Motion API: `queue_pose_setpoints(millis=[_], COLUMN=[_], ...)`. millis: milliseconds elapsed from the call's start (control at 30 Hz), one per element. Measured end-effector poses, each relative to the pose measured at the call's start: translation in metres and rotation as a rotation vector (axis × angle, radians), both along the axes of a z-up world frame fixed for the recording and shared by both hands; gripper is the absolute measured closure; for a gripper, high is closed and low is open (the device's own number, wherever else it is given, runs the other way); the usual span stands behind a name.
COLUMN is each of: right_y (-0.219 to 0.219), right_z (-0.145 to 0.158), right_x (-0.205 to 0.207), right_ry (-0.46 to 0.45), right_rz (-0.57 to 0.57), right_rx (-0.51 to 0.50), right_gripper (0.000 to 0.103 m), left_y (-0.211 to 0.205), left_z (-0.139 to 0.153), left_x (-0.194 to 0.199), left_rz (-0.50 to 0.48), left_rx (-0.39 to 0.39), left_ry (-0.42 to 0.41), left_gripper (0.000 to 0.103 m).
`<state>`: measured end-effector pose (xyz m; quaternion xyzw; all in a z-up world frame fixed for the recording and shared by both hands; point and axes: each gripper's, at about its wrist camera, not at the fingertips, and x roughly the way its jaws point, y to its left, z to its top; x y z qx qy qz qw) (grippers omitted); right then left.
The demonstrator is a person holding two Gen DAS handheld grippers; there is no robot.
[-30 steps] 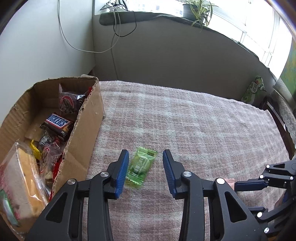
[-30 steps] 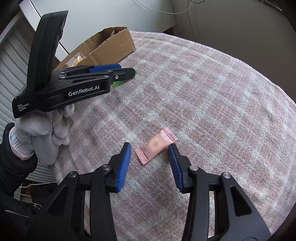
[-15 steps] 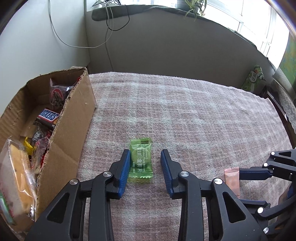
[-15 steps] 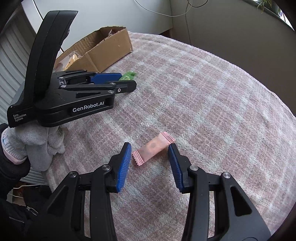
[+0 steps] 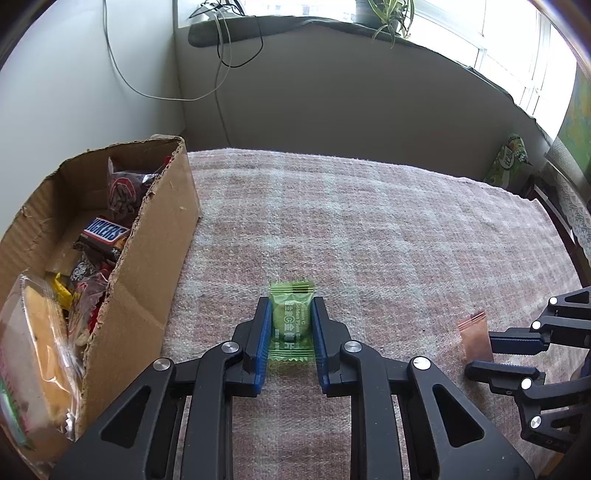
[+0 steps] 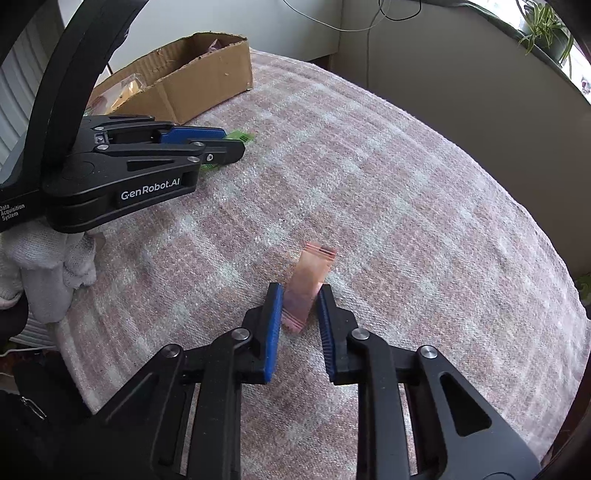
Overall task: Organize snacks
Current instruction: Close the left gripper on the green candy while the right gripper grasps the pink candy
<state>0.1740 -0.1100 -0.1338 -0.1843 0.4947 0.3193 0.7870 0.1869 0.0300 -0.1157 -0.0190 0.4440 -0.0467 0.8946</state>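
My left gripper (image 5: 289,325) is shut on a green wrapped candy (image 5: 291,321) that lies on the pink plaid cloth (image 5: 369,240). My right gripper (image 6: 300,306) is shut on a pink wrapped candy (image 6: 308,282), which stands tilted up between the pads; it also shows in the left wrist view (image 5: 474,336). A cardboard box (image 5: 147,258) with several snacks, among them a Snickers bar (image 5: 105,232) and a clear-wrapped sandwich (image 5: 33,354), stands to the left of my left gripper. In the right wrist view the box (image 6: 192,81) is at the far left, behind the left gripper (image 6: 225,144).
The cloth-covered table ends at a grey wall (image 5: 332,110) at the back. A green packet (image 5: 508,162) stands at the far right corner. A potted plant (image 5: 391,14) and cables (image 5: 221,44) are on the ledge above. A gloved hand (image 6: 48,266) holds the left gripper.
Both grippers have closed: the left on the green candy, the right on the pink candy, which has tipped up from lying flat.
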Motion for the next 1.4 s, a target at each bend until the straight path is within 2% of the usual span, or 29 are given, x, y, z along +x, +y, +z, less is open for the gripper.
queue_pose_setpoints(millis=[400,833,1033,1100,1167,1233,1267,1300,1400], right_y=[-0.02,-0.019,-0.018,-0.018,-0.015,-0.013,-0.013,-0.012,-0.009], right_z=[0.003,0.032,0.035,0.031,0.026,0.019,0.016,0.013,0.004], right_x=[-0.003,-0.008,-0.005,-0.007,-0.01,-0.009,-0.007,-0.005,-0.001], right_ry=[0.025,-0.031,-0.04,-0.027,-0.057,-0.057,-0.063,-0.062,-0.046], right_rz=[-0.085,-0.115,-0.12,-0.08,-0.083,-0.078,-0.086,-0.087,-0.081], right_rx=[0.105,0.168,0.15,0.147,0.09,0.055,0.043,0.028,0.005], right_gripper=[0.093,0.098,0.099,0.099,0.098,0.085,0.071,0.066,0.066], left_y=[-0.001,0.031,0.046,0.053,0.056,0.05,0.051,0.05,0.048], left_z=[0.01,0.057,0.07,0.07,0.068,0.064,0.064,0.063,0.064], left_x=[-0.03,-0.063,-0.074,-0.078,-0.079,-0.08,-0.08,-0.081,-0.084], left_rz=[0.002,0.031,0.059,0.068,0.075,0.078,0.079,0.078,0.075], left_rx=[-0.045,-0.102,-0.098,-0.103,-0.115,-0.12,-0.123,-0.125,-0.123], left_ry=[-0.025,-0.123,-0.149,-0.147,-0.141,-0.141,-0.141,-0.142,-0.146], left_gripper=[0.084,0.084,0.084,0.084,0.084,0.084,0.084,0.084,0.084])
